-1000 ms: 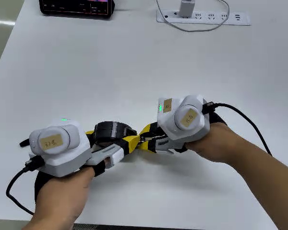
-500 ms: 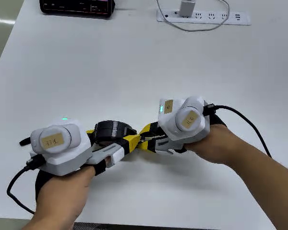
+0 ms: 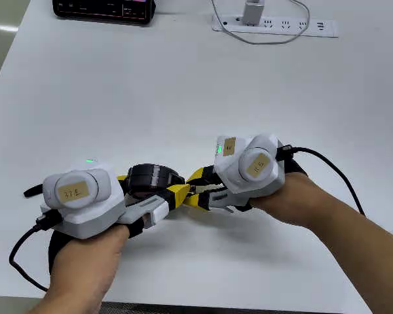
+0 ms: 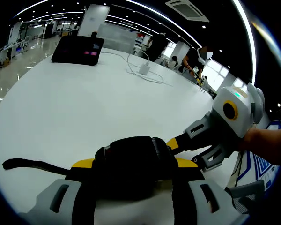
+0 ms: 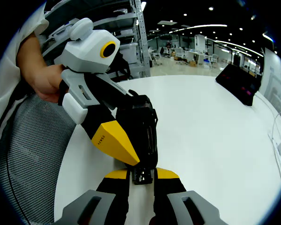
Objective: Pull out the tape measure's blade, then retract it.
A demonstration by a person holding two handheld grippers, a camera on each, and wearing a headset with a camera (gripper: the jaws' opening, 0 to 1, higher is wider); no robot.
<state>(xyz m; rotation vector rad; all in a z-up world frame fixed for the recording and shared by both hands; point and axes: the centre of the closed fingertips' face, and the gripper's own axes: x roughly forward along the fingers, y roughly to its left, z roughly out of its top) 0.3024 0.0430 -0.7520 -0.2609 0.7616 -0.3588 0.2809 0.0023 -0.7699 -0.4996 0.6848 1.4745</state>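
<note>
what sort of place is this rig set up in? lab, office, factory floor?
Probably an open-plan lab or office: a white workbench with a power strip, metal shelving, and rows of desks under ceiling strip lights.

Stickers (image 3: pixel 73 192) on left tool (image 3: pixel 150 186), right tool (image 3: pixel 193 188), unreadable

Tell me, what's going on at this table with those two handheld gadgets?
A person at a white table holds a two-jaw gripper in each hand. The left gripper is clamped around a black tape measure sitting on the table. The right gripper pinches the blade tip right at the case's mouth. Hardly any blade is out yet, so the pull looks about to begin.
</note>
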